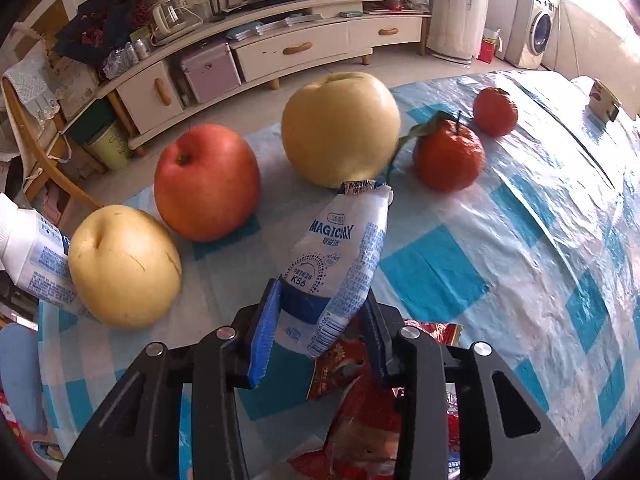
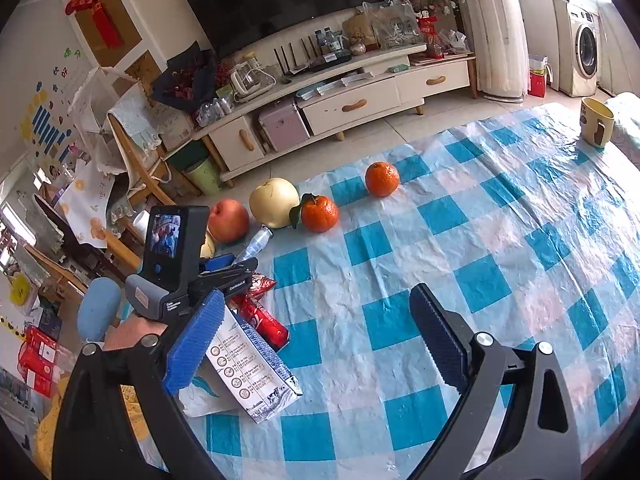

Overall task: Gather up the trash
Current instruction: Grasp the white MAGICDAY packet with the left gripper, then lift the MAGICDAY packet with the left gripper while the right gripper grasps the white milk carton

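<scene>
On the checked cloth [image 2: 460, 216], most trash is uncollected: red wrapper [image 1: 352, 364], can [image 2: 264, 320], carton [image 2: 252, 372]. Left gripper [image 1: 320, 316], pitched steeply down beside the fruit, is clamped on the white pouch [image 1: 340, 248]. Right gripper [image 2: 316, 344] hovers over bare cloth, jaws apart, empty.

The left gripper [image 1: 320, 316] points steeply down, blue pads pinching a white plastic pouch [image 1: 340, 264] — the right gripper [image 2: 320, 344] hangs wide apart, holding nothing.
</scene>
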`<act>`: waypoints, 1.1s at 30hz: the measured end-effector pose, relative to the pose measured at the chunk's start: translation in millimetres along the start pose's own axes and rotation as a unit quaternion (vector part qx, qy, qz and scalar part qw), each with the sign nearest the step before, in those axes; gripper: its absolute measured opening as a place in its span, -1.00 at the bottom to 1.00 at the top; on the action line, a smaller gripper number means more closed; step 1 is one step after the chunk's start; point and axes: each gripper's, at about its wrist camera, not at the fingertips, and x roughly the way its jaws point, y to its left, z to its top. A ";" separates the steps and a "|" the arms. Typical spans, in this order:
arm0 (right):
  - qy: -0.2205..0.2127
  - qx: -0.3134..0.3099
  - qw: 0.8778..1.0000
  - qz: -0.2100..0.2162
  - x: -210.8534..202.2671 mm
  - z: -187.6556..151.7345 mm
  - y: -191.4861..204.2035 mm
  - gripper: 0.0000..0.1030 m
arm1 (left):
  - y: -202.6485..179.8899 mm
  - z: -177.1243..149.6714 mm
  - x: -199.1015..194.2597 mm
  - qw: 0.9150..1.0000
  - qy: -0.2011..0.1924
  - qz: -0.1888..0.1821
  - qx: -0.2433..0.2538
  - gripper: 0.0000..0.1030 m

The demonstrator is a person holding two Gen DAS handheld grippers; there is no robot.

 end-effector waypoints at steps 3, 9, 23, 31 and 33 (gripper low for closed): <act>0.014 -0.002 1.000 -0.003 6.5 -1.9 -2.1 0.83 | -13.5 -12.7 -9.3 1.000 -0.002 -0.019 0.013 -0.31; 0.046 -0.021 0.999 -0.007 18.9 -8.6 -0.4 0.83 | -46.7 -44.0 -32.3 0.998 -0.009 -0.053 0.038 -0.41; 0.131 -0.077 0.988 0.028 59.9 -40.7 18.6 0.82 | -18.9 -99.7 -85.2 0.992 -0.072 -0.069 -0.081 -0.62; 0.163 -0.144 0.973 0.075 56.1 -66.0 53.8 0.82 | 13.6 -131.6 -129.0 0.982 -0.116 -0.059 -0.137 -0.62; 0.156 -0.184 0.968 0.075 50.6 -74.5 69.5 0.82 | 19.9 -140.4 -136.1 0.980 -0.121 -0.058 -0.145 -0.62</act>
